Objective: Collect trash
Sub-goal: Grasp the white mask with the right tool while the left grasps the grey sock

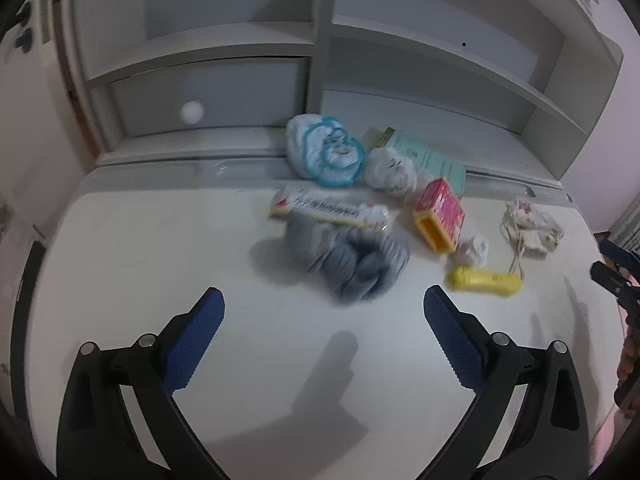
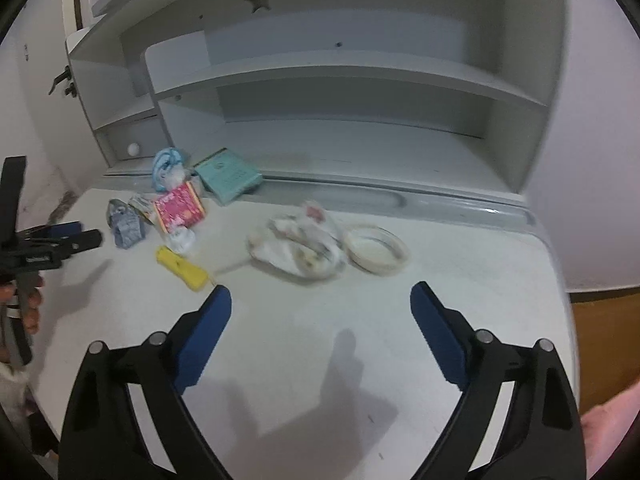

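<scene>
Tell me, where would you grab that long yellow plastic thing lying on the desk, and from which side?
Grip the long yellow plastic object across its narrow middle, coming down from above. It lies flat on the white desk, so only its long sides give the jaws parallel faces. The open right gripper looks nearer; a crumpled white tissue crowds one end, so staying mid-length seems safer.

White desk (image 1: 160, 260) backed by white shelving (image 2: 340, 72), pale walls.

Trash pile (image 1: 360, 208) lies on desk (image 1: 160, 272) before shelves (image 1: 240, 40).
</scene>
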